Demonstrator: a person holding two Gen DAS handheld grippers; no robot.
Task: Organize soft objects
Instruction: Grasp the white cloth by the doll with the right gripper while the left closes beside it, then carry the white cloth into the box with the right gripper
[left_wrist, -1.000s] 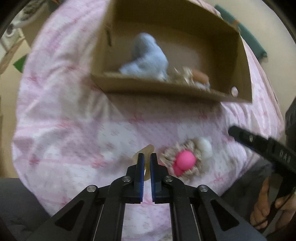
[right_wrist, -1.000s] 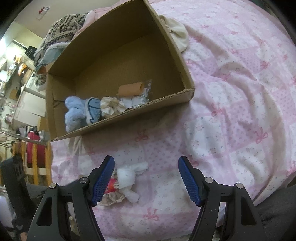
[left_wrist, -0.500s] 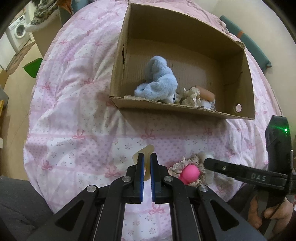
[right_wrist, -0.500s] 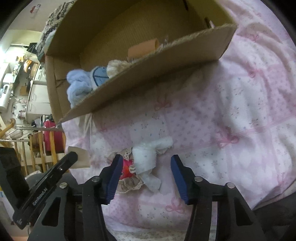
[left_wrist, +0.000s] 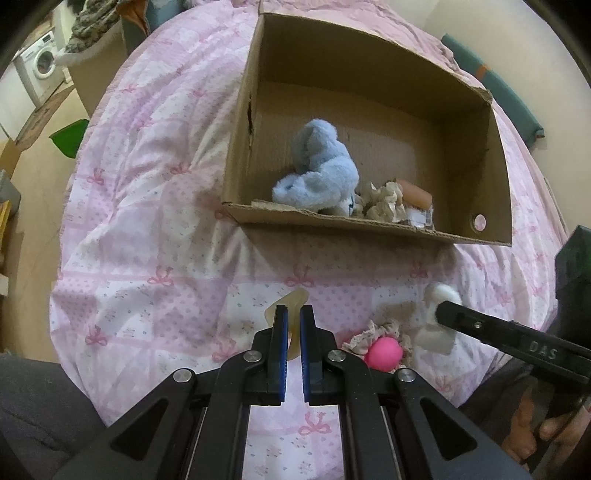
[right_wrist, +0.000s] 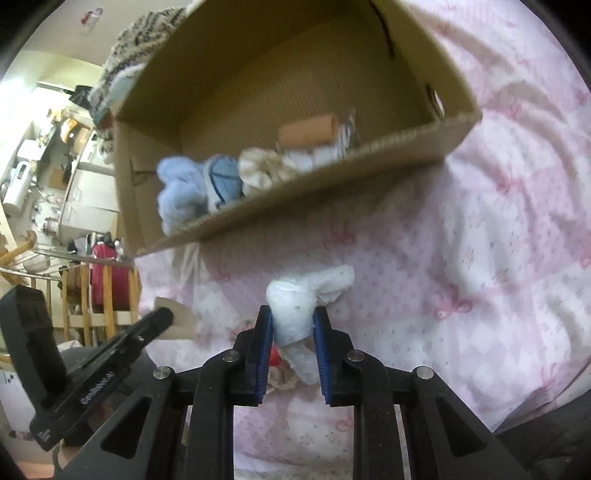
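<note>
On the bed, the box is the landmark. Well in front of its near wall, to the left, the left gripper has its jaws nearly together around a cream scrap (whether they actually pinch it, I cannot tell). Inside the box, along that wall, lie a blue plush, a beige ruffle and an orange roll. In front of the box, to the right, a pink ball sits in frilly fabric. Beside it, the right gripper has its jaws closed on a white cloth.
</note>
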